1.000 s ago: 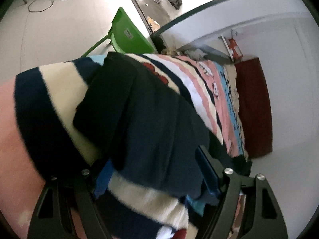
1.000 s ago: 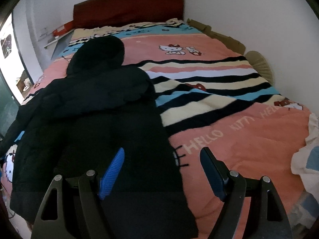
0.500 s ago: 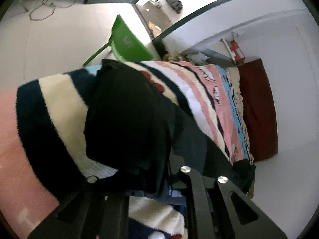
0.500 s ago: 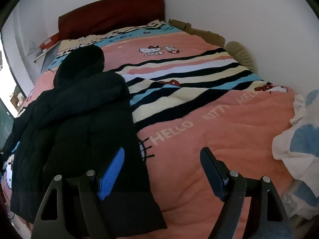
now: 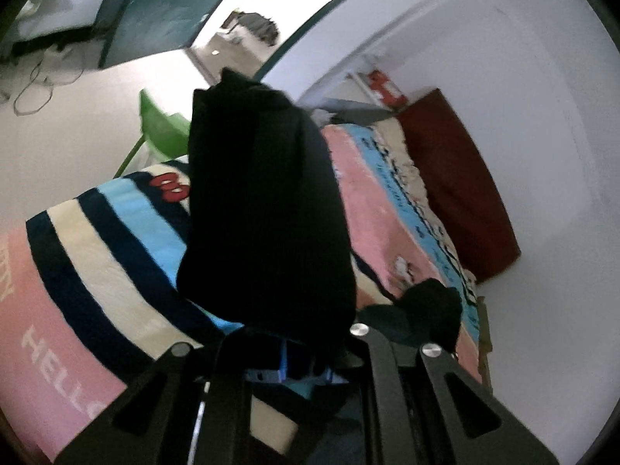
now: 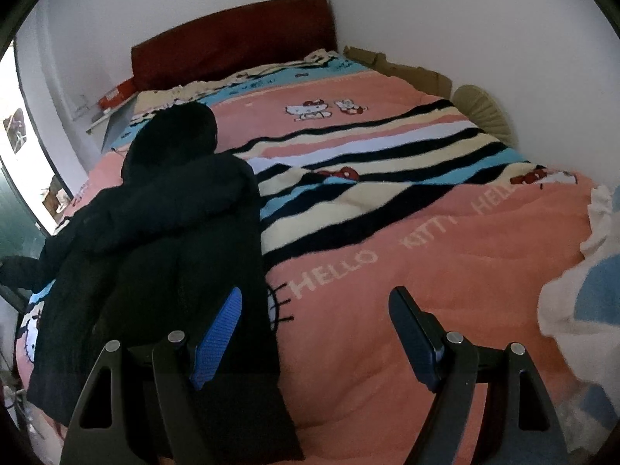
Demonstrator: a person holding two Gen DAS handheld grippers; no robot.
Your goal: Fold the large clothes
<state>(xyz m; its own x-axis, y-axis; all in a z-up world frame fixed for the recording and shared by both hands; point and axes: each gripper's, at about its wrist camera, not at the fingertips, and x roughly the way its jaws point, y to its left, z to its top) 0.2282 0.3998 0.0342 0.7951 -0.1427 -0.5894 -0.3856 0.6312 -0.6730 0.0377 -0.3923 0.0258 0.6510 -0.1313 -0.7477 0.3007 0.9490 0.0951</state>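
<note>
The bed (image 6: 445, 290) is the biggest thing here, with a pink and striped cat blanket (image 6: 387, 162) spread over it and a dark red headboard (image 6: 232, 38) at the far end. The big black coat (image 6: 162, 232) lies along the left edge of the bed, hood toward the headboard and hem at the near edge.

The left gripper (image 5: 294, 364) is shut tight on a part of the coat, most likely a sleeve (image 5: 267, 213), and holds it up over the stripes. The right gripper (image 6: 314, 333) has its jaws wide apart and holds nothing. It hangs above the near edge of the bed, one finger over the coat's hem and one over bare pink blanket.

The step looks like folding the sleeve in over the coat's body. To do it well, I think the left gripper should carry the sleeve across and lay it flat, not in a bunch. The right gripper could press the coat down so it does not slide.

A white and blue cloth (image 6: 581, 290) sits at the right edge. A green chair (image 5: 162, 131) stands on the floor past the bed. Nothing lies on the coat.
</note>
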